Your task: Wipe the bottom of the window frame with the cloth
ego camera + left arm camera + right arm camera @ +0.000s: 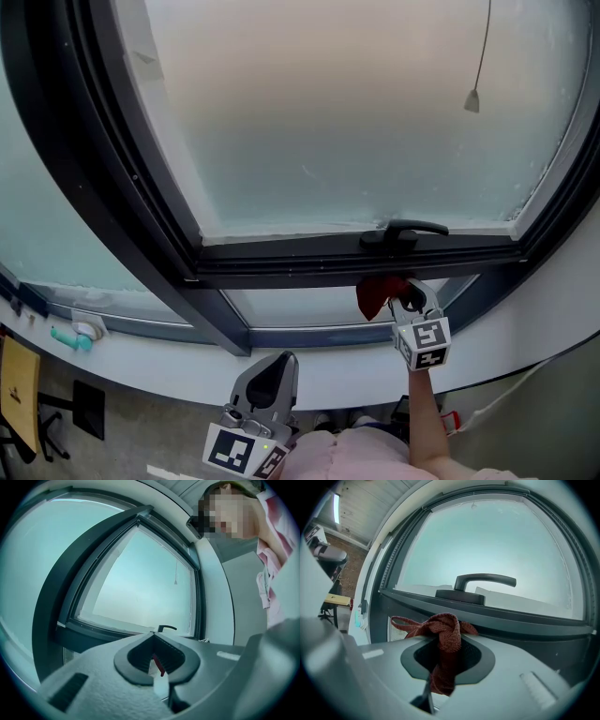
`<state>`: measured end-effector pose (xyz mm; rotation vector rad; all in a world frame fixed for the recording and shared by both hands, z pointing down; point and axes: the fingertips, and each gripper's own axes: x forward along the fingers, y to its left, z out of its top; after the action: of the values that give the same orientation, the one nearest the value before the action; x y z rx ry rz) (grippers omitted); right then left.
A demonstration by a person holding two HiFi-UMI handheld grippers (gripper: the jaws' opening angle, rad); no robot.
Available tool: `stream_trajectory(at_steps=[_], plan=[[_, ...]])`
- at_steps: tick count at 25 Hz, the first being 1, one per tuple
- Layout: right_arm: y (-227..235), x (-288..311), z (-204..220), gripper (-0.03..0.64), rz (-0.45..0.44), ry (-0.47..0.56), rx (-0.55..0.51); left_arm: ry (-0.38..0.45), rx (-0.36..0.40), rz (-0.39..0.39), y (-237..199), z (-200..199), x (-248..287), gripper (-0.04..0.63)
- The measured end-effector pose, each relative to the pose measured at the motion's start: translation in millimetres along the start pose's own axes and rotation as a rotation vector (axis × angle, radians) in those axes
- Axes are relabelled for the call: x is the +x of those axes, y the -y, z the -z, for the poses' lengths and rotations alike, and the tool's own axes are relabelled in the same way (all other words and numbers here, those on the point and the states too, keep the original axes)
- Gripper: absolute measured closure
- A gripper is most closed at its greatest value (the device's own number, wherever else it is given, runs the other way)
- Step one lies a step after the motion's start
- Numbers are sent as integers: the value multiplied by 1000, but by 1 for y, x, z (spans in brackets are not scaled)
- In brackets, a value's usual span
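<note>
A dark red cloth point(373, 292) is bunched in my right gripper point(405, 298), which is shut on it just under the window's dark bottom frame point(356, 255), below the black handle point(405, 231). In the right gripper view the cloth point(443, 625) spills over the gripper point(450, 638), close in front of the frame point(497, 616) and handle point(480, 581); I cannot tell whether it touches. My left gripper point(281, 361) hangs low and apart from the window, shut with nothing in it. From the left gripper point(152, 633), the handle point(167, 627) looks far off.
A white curved sill point(319, 370) runs below the glass. A pull cord with a small weight point(472, 98) hangs in front of the pane at upper right. A teal object point(75, 336) lies on the sill at left. The person's pink sleeve point(269, 569) shows at right.
</note>
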<state>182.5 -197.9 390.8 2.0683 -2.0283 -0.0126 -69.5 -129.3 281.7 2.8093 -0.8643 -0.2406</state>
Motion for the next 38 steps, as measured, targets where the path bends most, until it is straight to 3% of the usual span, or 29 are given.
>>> stream_trajectory(at_steps=[5, 21, 38], plan=[[0, 0, 0, 546, -23, -3, -30, -35, 15, -2, 2, 10, 0, 597], [6, -6, 0, 548, -125, 11, -151, -29, 22, -34, 34, 16, 25, 597], [17, -10, 0, 549, -233, 41, -172, -37, 28, -5, 100, 30, 61, 597]])
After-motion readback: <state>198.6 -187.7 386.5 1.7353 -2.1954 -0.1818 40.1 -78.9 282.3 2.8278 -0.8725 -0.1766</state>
